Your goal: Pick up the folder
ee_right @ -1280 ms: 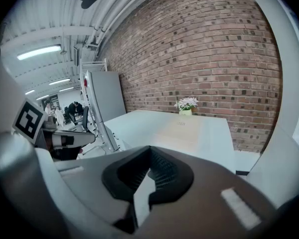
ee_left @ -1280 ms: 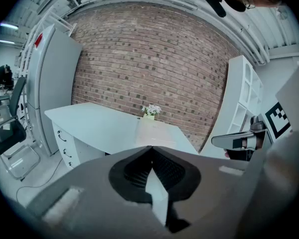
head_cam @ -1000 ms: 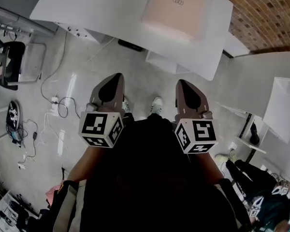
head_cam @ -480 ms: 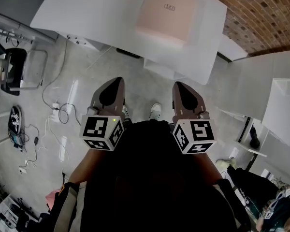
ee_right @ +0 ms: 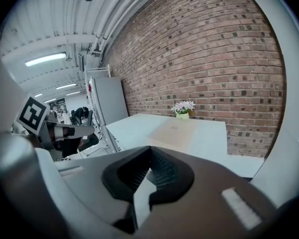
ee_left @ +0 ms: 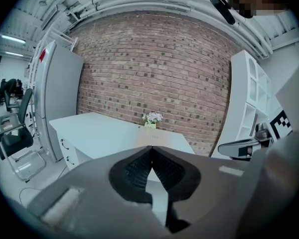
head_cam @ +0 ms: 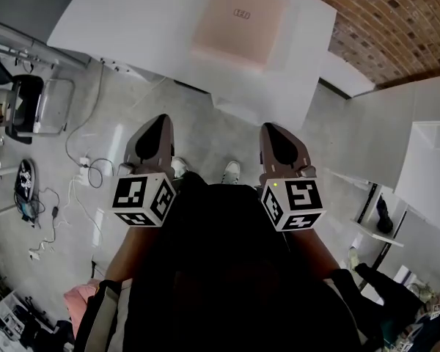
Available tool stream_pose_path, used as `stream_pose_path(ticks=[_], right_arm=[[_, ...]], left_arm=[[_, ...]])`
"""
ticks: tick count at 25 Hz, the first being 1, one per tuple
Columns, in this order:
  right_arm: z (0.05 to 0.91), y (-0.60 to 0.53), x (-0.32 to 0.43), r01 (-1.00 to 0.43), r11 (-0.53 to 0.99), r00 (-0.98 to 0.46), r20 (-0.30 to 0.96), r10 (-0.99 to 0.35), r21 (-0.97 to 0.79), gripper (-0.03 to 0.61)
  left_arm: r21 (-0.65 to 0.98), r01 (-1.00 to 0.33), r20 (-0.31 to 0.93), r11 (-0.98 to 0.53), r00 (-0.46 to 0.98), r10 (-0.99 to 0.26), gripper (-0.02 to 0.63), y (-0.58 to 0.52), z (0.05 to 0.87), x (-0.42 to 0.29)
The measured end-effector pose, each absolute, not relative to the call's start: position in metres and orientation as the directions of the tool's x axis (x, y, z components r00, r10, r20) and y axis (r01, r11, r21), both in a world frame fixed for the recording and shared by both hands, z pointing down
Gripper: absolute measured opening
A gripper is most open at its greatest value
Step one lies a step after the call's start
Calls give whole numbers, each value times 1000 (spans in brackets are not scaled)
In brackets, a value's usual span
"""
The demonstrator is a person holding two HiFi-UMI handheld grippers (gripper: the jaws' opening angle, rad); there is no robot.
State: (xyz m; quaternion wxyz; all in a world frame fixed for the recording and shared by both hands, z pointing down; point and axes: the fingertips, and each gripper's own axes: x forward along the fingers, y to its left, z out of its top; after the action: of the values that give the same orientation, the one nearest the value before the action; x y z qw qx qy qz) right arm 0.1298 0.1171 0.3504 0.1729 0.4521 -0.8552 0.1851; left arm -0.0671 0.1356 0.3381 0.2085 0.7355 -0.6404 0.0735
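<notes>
We hold both tools shut and empty. The left tool [head_cam: 163, 119] has its jaws pressed together to a point with nothing between them, as its own view shows. The right tool [head_cam: 268, 127] is the same, closed tip to tip on nothing. In the head view the two point forward side by side over the floor [head_cam: 205, 127], apart from each other. Both stop short of the near edge of the counter [head_cam: 125, 20] and touch nothing. The folder [head_cam: 238, 22] is pale pink with a small dark mark on its cover. It lies flat on the right part of the white counter, well ahead of both tools. In the right gripper view the folder sits just above the closed jaw tips, and a small pot of flowers [ee_right: 183, 108] stands beyond it against the brick wall [ee_right: 214, 59]. In the left gripper view only a sliver of the folder shows over the jaw tips, with the flowers straight behind it. The right tool reaches in at that view's right edge.
</notes>
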Motion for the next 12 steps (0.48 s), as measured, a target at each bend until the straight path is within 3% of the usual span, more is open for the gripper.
stream_pose_path(ticks=[12], right_arm=[[363,79,116,-852,500,-506,486,-712,-154,2]], left_arm=[[215,-973,384,-90,169,-908,-2,98,347,-88]])
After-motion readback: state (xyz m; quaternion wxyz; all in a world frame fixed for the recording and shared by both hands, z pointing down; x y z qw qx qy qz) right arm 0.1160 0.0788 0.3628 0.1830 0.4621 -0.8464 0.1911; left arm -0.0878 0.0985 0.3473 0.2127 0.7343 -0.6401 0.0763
